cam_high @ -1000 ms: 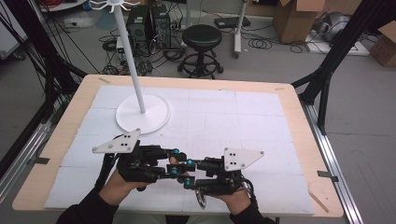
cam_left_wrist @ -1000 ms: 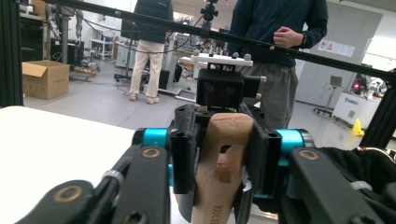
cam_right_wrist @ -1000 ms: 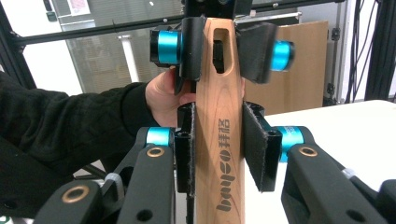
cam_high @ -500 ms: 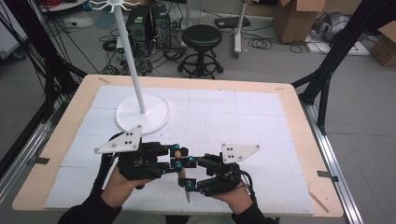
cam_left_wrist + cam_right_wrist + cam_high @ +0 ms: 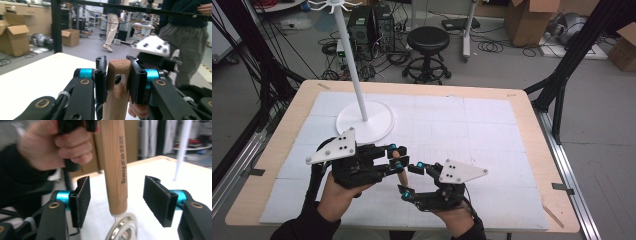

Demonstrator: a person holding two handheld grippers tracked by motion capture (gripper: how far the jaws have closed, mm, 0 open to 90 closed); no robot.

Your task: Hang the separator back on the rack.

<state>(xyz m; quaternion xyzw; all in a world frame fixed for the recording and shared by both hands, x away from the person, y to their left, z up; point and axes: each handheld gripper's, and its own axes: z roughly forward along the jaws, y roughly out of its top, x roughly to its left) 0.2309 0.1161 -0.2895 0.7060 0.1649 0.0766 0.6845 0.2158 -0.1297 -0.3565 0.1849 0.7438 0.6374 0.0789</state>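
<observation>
A wooden handle (image 5: 399,168) stands nearly upright over the front of the white mat. My left gripper (image 5: 395,156) is shut on its upper end, and in the left gripper view the pads press both sides of the handle (image 5: 116,100) in my left gripper (image 5: 117,75). My right gripper (image 5: 409,180) is lower and to the right. Its jaws have just been opening. In the right gripper view the handle (image 5: 115,157) hangs between the spread pads of my right gripper (image 5: 120,200) without touching them. A metal ring (image 5: 122,230) shows below the handle's end.
A white stand (image 5: 364,122) with a round base and a tall pole rises at the back left of the table (image 5: 522,107). Behind the table are a black stool (image 5: 428,40), cardboard boxes (image 5: 527,20) and black frame legs (image 5: 562,85). People stand beyond the table (image 5: 186,37).
The right gripper's jaws have spread apart and let go of the handle. The left gripper has risen a little with the handle still in it.
</observation>
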